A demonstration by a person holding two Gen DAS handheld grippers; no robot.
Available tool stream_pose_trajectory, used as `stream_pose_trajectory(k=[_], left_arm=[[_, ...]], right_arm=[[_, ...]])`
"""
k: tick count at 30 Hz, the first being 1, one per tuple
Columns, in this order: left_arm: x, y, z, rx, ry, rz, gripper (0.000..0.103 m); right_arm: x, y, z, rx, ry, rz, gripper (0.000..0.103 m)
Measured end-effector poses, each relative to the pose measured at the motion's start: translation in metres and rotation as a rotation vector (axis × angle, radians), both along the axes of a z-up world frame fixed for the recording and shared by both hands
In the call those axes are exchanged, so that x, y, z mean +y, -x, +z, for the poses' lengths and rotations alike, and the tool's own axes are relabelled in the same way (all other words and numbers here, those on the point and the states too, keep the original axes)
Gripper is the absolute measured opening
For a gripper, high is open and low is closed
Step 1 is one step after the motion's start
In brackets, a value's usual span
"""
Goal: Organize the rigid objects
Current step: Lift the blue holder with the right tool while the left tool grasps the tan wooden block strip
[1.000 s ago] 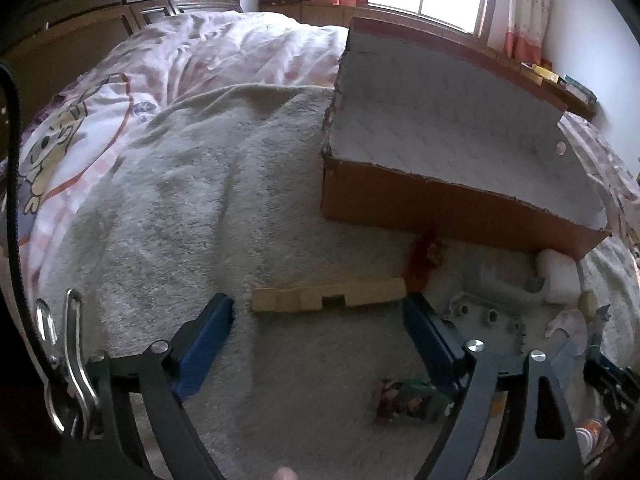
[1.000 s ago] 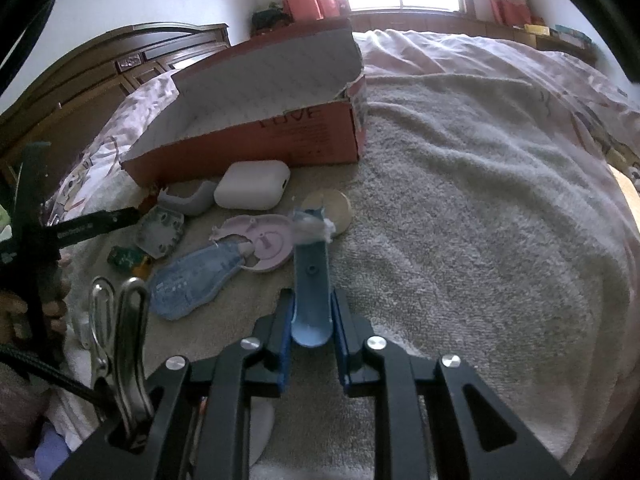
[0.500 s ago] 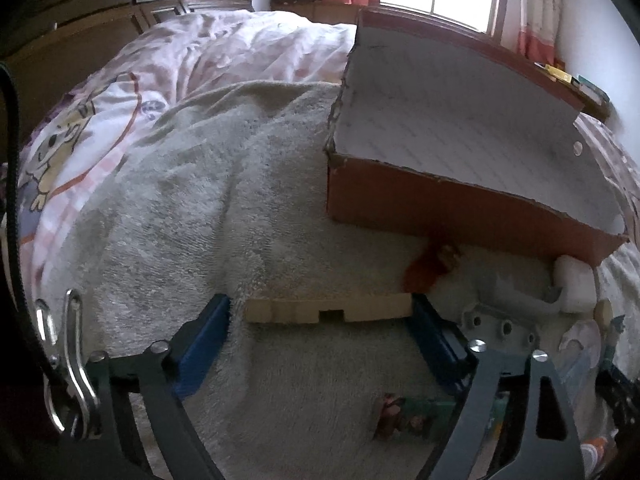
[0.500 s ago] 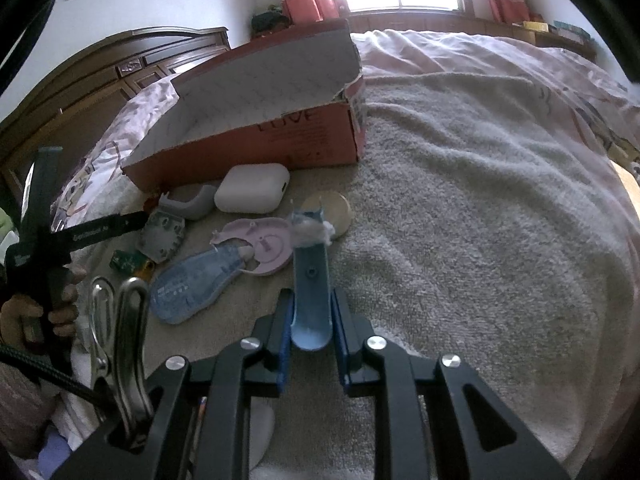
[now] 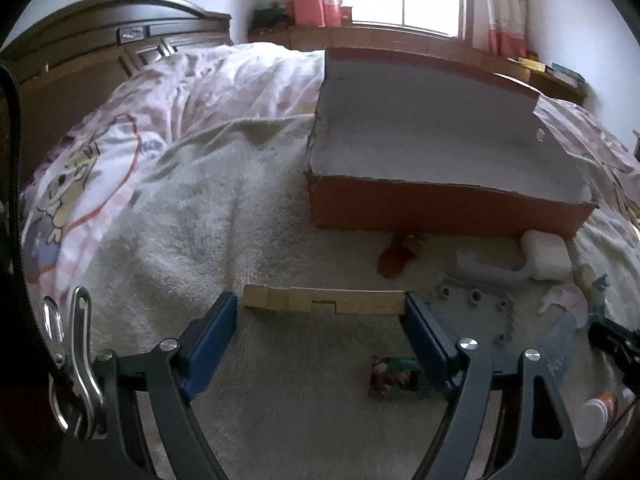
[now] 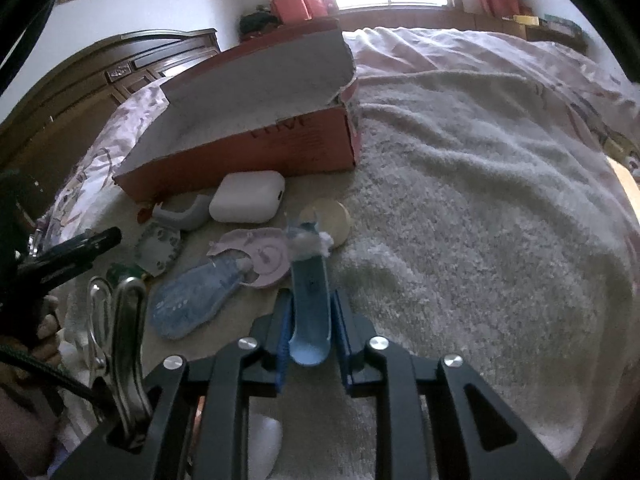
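red cardboard box (image 6: 280,148): dark lettering on its long side, too blurred to read; the floor of the box is hidden behind the near wall in the right wrist view.
small red object (image 5: 396,258): lies against the box's near wall, shape too blurred to tell.
small green and brown object (image 5: 394,372): partly hidden behind a finger of the left hand-held gripper (image 5: 320,312); what it is cannot be told.
white bottle with orange band (image 5: 596,416): cut off by the dark rim of the left wrist view.
light blue plastic strip (image 6: 310,300): its far tip is covered by a white fluffy clump.
grey perforated plate (image 6: 158,246): one edge is hidden by the black bar of the other tool.
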State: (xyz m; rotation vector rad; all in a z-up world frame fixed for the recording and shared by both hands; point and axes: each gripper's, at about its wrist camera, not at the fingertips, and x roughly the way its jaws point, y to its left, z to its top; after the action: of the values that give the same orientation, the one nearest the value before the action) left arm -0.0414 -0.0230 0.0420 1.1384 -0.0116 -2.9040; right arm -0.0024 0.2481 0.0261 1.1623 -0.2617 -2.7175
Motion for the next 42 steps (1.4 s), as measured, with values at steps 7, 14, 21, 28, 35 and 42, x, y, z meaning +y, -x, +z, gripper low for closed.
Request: stream_pose_trajectory(k=[7, 14, 21, 28, 35, 42], left_arm=[[-0.004, -0.008, 0.007, 0.0, -0.023, -0.029, 0.052], [-0.009, -0.017, 0.012, 0.018, -0.047, -0.05, 0.043], [-0.018, -0.019, 0.001, -0.037, -0.068, -0.057, 0.045], [-0.021, -0.014, -0.005, -0.068, -0.074, -0.105, 0.068], [-0.018, 0.005, -0.011, -0.107, 0.002, -0.219, 0.084], [-0.021, 0.026, -0.025, -0.134, 0.037, -0.265, 0.097]], right_arm=[[-0.006, -0.005, 0.012, 0.032, -0.03, -0.001, 0.019], [-0.012, -0.014, 0.027, 0.076, -0.047, 0.014, 0.019], [-0.018, -0.018, 0.026, 0.069, -0.03, 0.044, 0.019], [-0.021, -0.017, 0.024, 0.055, -0.004, 0.058, 0.019], [-0.021, -0.014, 0.018, 0.029, 0.017, 0.058, 0.019], [-0.019, -0.012, 0.016, 0.016, 0.029, 0.058, 0.019]])
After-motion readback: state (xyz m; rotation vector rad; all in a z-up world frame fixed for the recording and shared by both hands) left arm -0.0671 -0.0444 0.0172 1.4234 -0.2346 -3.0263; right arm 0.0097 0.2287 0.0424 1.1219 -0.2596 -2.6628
